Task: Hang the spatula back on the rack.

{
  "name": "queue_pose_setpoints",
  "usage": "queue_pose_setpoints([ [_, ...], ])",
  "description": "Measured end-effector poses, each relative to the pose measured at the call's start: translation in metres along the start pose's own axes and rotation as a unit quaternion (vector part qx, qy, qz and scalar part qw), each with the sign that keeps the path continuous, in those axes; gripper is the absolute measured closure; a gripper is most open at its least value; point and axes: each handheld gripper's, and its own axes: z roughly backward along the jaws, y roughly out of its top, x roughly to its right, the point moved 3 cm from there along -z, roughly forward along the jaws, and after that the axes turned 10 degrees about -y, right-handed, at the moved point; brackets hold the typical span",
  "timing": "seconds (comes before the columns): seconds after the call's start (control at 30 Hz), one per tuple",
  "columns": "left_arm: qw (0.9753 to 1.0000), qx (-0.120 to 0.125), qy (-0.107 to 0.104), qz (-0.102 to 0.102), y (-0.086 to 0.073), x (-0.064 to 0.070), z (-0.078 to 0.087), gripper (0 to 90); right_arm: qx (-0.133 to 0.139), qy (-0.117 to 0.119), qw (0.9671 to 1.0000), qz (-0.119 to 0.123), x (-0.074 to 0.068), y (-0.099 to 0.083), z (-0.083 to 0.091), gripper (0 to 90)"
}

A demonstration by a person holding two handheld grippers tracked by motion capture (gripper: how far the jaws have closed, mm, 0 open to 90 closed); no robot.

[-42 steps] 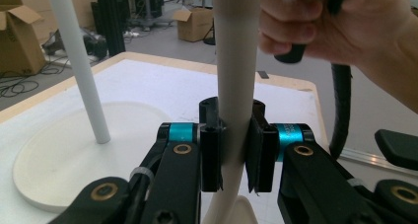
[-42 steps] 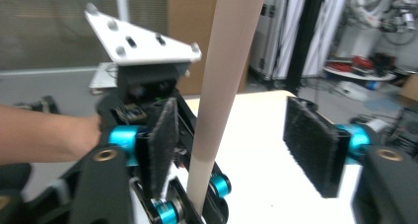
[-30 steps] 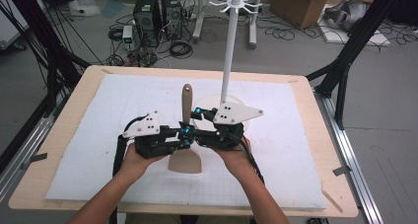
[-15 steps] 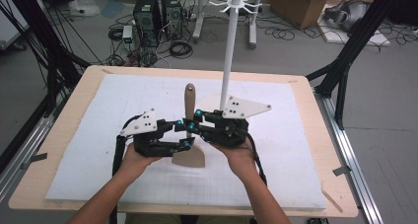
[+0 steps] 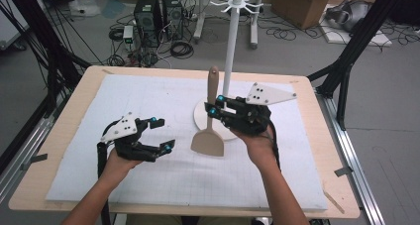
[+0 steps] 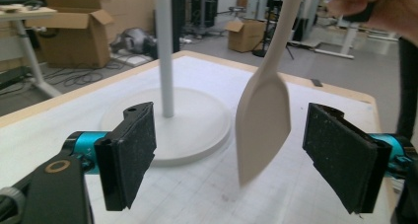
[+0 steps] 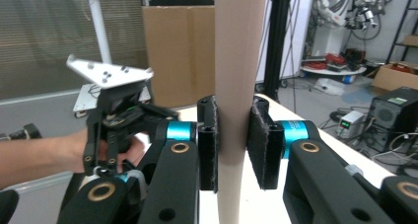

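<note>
Right tongs [image 5: 214,105] clamp the unmarked spatula [image 5: 210,136] (held upright).

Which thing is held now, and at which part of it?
The right tool holds the wooden spatula by its handle, about midway up, blade hanging down. The left tool is open and holds nothing.

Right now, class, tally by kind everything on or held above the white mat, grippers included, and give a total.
Grippers: 2, the left gripper open, the right gripper shut on the spatula.
Wooden spatula: 1.
White hanging stand: 1.
Total: 4.
</note>
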Motion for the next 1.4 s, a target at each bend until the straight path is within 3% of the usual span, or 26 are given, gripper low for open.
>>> queue_pose_setpoints([
  [0.2,0.9999,0.000,0.016,0.006,-0.011,-0.004,0.014,21.4,0.002,-0.019,0.9998,-0.008,0.029,0.025,0.002,76.3],
  [0.37,0.9997,0.002,0.025,0.005,-0.013,-0.007,0.022,21.5,-0.005,-0.022,0.9997,-0.005,0.044,0.040,0.000,76.3],
  [0.53,0.9996,0.001,0.028,0.006,-0.014,-0.008,0.024,21.5,-0.007,-0.020,0.9996,-0.020,0.066,0.058,-0.003,76.3],
  [0.67,0.9997,-0.002,0.025,0.006,-0.015,-0.008,0.022,21.5,-0.007,-0.017,0.9995,-0.024,0.073,0.062,-0.005,76.3],
  [0.87,0.9998,0.000,0.022,0.004,-0.014,-0.006,0.020,21.5,-0.013,-0.003,0.9987,-0.050,0.087,0.065,-0.012,76.3],
  [1.07,0.9997,0.003,0.024,0.005,-0.014,-0.007,0.021,21.5,-0.022,0.002,0.9983,-0.054,0.093,0.066,-0.016,76.3],
  [1.2,0.9997,0.003,0.025,0.004,-0.014,-0.008,0.022,21.5,-0.024,0.002,0.9974,-0.068,0.099,0.064,-0.017,76.3],
  [1.4,0.9997,0.002,0.024,0.004,-0.013,-0.008,0.022,21.5,-0.039,-0.014,0.9967,-0.069,0.106,0.058,-0.021,76.3],
])
